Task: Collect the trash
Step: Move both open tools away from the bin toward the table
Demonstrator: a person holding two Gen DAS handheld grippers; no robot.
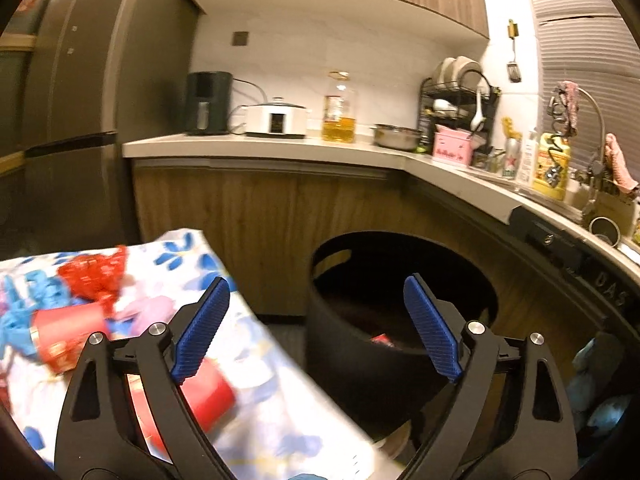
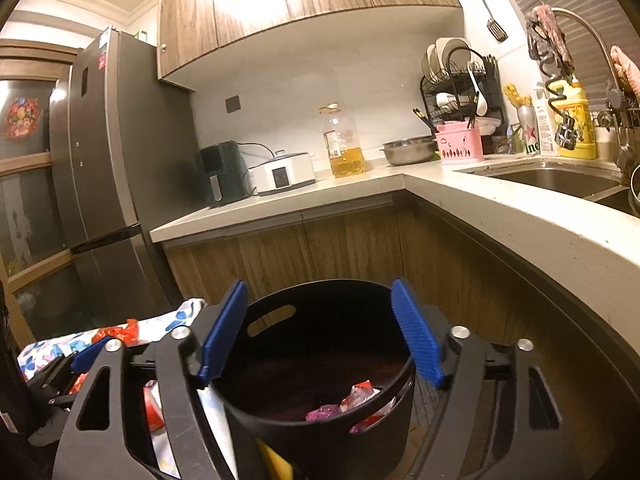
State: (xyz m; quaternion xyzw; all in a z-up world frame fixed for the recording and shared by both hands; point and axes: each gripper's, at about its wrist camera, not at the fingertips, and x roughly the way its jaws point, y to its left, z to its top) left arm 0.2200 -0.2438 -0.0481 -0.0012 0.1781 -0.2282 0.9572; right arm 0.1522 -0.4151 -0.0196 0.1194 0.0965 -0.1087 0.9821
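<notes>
A round black bin [image 1: 384,360] stands on the floor beside a table with a floral cloth [image 1: 256,360]. Red cups [image 1: 68,336], a red crumpled wrapper [image 1: 94,274] and blue scraps [image 1: 16,320] lie on the cloth. My left gripper [image 1: 316,328] is open and empty, its left finger over the cloth, its right finger over the bin. In the right wrist view my right gripper [image 2: 320,332] is open and empty just above the bin [image 2: 320,420], which holds red and purple wrappers [image 2: 344,404]. The left gripper's blue finger [image 2: 86,354] shows at the left.
An L-shaped kitchen counter [image 2: 520,224] with wooden cabinets stands behind the bin. It carries an air fryer [image 2: 220,172], a cooker [image 2: 282,174], an oil bottle [image 2: 344,144], a dish rack [image 2: 460,92] and a sink [image 2: 560,180]. A fridge [image 2: 104,168] stands at the left.
</notes>
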